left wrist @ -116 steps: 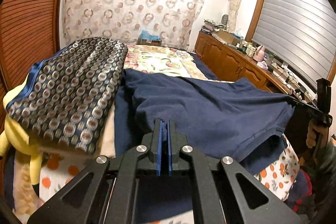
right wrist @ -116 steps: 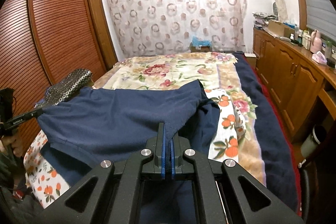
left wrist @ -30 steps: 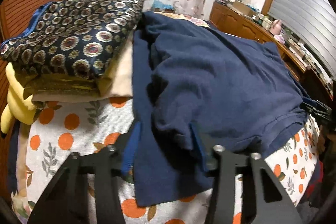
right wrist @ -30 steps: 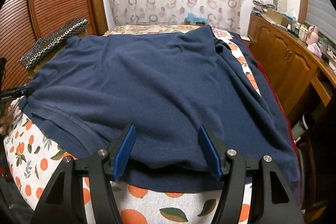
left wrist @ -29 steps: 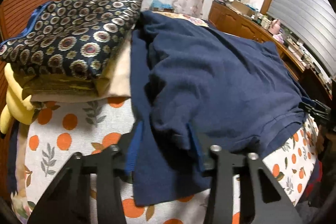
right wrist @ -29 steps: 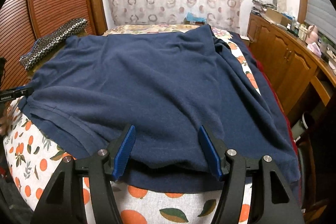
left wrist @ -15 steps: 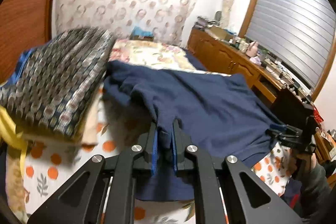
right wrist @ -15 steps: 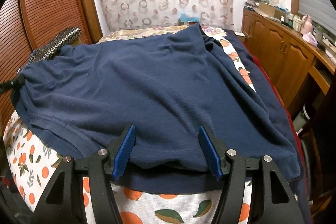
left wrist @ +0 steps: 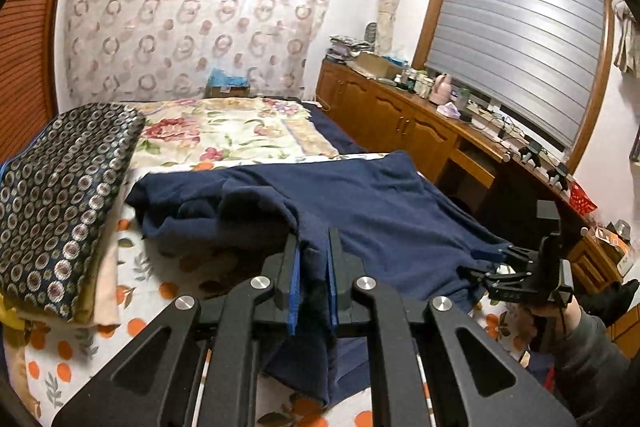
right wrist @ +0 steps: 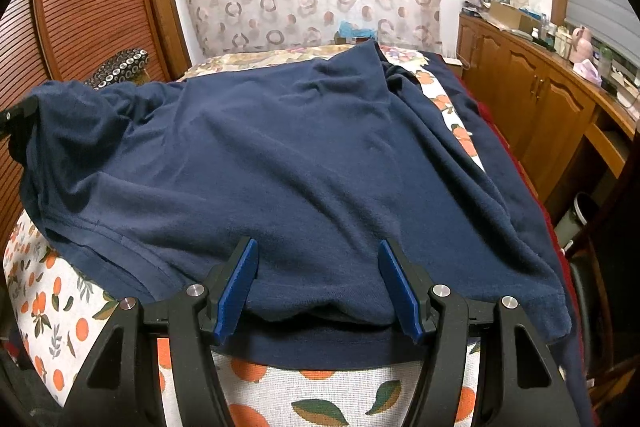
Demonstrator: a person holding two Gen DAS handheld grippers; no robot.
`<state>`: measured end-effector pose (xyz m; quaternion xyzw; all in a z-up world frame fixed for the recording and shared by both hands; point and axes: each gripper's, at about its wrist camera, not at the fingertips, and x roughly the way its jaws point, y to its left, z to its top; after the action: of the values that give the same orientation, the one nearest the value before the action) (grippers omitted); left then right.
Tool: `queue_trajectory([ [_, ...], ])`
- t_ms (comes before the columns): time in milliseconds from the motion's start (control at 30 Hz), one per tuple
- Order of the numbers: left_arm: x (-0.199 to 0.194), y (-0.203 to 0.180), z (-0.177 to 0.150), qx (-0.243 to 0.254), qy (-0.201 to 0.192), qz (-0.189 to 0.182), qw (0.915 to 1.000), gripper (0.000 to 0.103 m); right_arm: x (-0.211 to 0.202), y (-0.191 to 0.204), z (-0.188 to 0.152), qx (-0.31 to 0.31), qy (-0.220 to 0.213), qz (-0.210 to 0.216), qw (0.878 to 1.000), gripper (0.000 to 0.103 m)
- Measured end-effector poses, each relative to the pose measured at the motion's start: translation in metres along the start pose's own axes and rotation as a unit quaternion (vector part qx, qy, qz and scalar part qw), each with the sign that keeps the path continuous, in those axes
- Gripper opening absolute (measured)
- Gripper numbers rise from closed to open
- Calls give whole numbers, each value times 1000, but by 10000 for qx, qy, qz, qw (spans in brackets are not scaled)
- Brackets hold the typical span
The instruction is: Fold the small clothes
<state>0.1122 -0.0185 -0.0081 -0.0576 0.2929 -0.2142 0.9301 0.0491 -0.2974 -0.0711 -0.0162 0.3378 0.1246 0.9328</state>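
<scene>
From my left wrist camera, at far left a folded stack of clothes topped with a ring-patterned dark fabric sits on the bed, just beside the navy shirt. The shirt lies spread across an orange-print sheet at the bed's near end. My left gripper is clamped on a bunched fold of the shirt's near edge, blue pads pressing the cloth from both sides, and that corner is drawn up off the sheet (the jaws have just been closing, cloth between them). Further right, my right gripper shows at the shirt's other near corner, held by a hand in a grey sleeve. A wooden cabinet run stands along the right wall beneath a shuttered window.

From my right wrist camera, the shirt covers most of the bed's near end, its left corner lifted. My right gripper stands with jaws wide apart; the hem lies between the pads, which do not press it.
</scene>
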Motion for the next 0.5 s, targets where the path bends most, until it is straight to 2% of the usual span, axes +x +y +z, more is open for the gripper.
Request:
queue_trajectory([
  [67,3,-6,2,55,-2,-27,10000,12,2,2,2,-90,91,-88,9999,65],
  [233,7,-21,7,182,1,-73,9998,12,5,15,4,-451,237,-394,9979,73],
  [500,20,-50,25,427,-11,-305,9986,12,-1,8,3,-178,303,-360,9987,78],
])
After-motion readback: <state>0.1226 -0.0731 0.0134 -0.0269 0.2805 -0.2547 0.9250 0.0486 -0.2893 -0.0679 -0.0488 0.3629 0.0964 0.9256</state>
